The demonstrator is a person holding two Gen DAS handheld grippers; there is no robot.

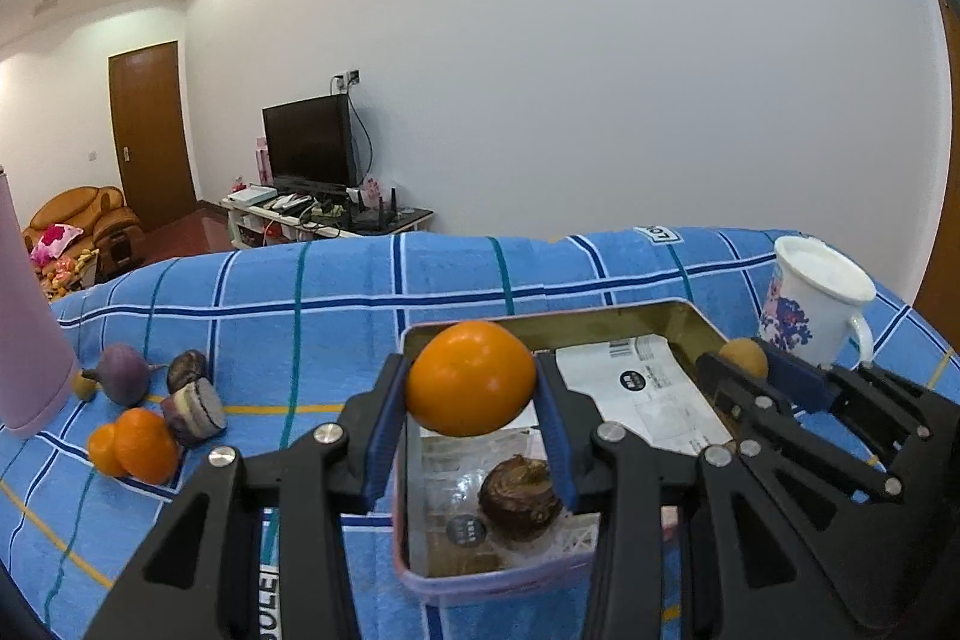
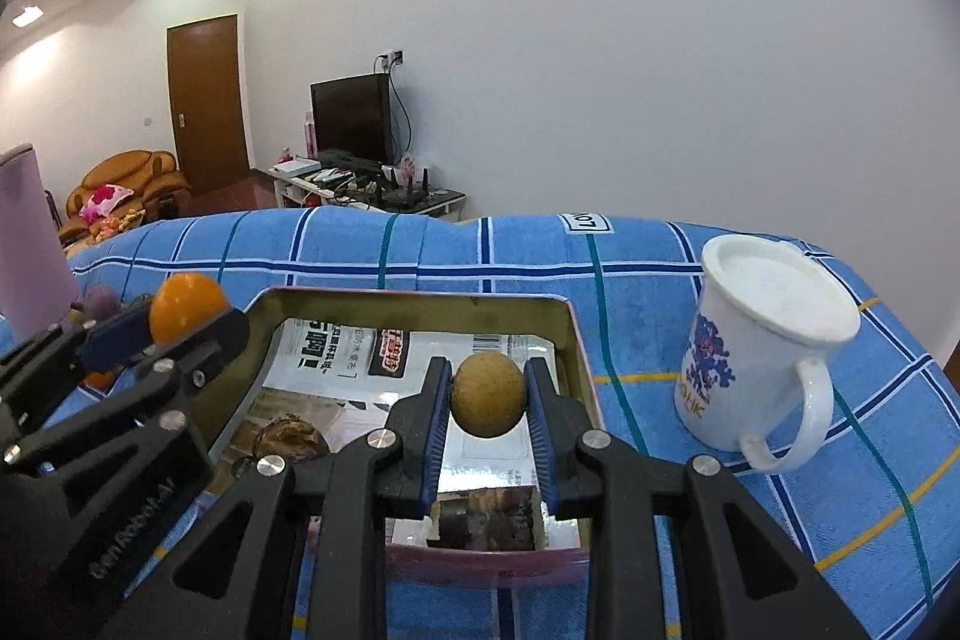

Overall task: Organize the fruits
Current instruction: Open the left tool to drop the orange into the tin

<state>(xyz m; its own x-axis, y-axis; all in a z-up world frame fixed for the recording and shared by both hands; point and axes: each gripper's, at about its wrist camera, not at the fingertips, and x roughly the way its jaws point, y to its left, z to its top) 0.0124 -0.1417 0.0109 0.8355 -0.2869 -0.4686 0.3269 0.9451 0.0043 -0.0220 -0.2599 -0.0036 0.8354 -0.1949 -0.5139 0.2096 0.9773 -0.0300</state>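
- Left wrist view: left gripper (image 1: 471, 388) fingers clamp an orange (image 1: 470, 377), held above the tin (image 1: 672, 316) at its left rim.
- Right gripper (image 2: 489, 394) fingers clamp a small brown fruit (image 2: 488, 393) over the tin's right side.
- Tin sits mid-table; a dark fruit (image 1: 519, 496) lies inside.
- Recommendation: lower each fruit onto bare paper, clear of the dark fruit, before opening; release one at a time.

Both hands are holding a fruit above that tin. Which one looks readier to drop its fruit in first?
Probably the right. Its jaws hold the small brown fruit well inside the tin, over the paper lining. The left's orange hangs near the tin's left rim, above a dark fruit already inside.
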